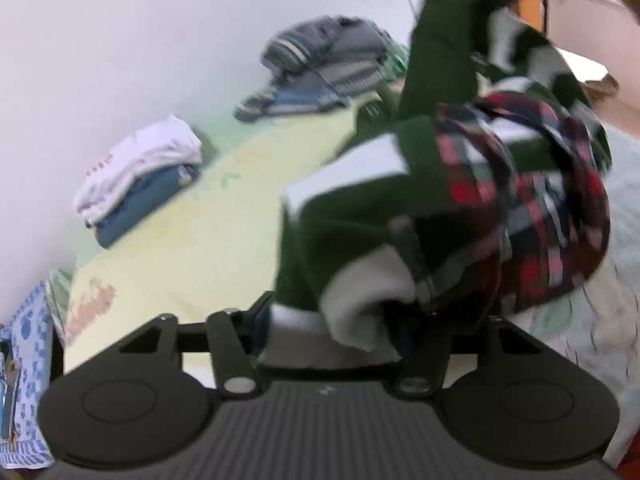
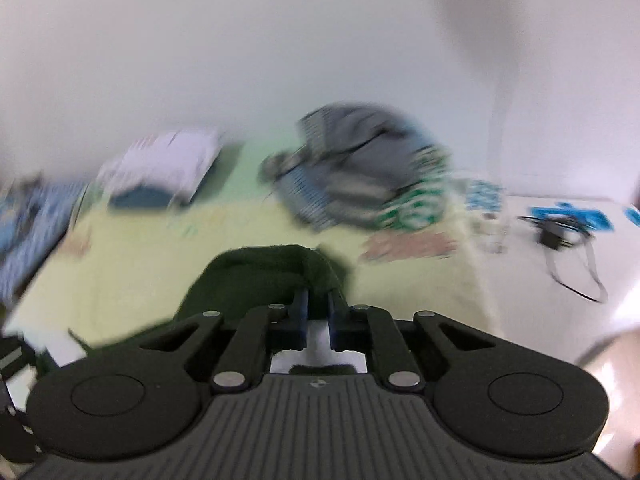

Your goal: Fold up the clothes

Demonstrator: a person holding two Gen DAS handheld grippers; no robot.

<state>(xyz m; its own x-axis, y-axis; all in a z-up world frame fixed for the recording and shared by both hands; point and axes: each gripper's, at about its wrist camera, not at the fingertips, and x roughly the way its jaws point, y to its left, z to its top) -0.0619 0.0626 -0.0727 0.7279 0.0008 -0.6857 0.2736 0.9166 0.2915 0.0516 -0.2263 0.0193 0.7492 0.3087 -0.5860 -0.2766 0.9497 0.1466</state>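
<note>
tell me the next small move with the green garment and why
Probably lower it onto the yellow sheet and spread it. The right gripper is shut on the green garment, and its bulk hangs bunched in the air around the left gripper.

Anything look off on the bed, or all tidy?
Mostly tidy: a white-and-blue folded stack sits square by the wall. The grey striped pile further back is a loose, unfolded heap. The green garment hangs bunched mid-air, pinched in the right claw.
</note>
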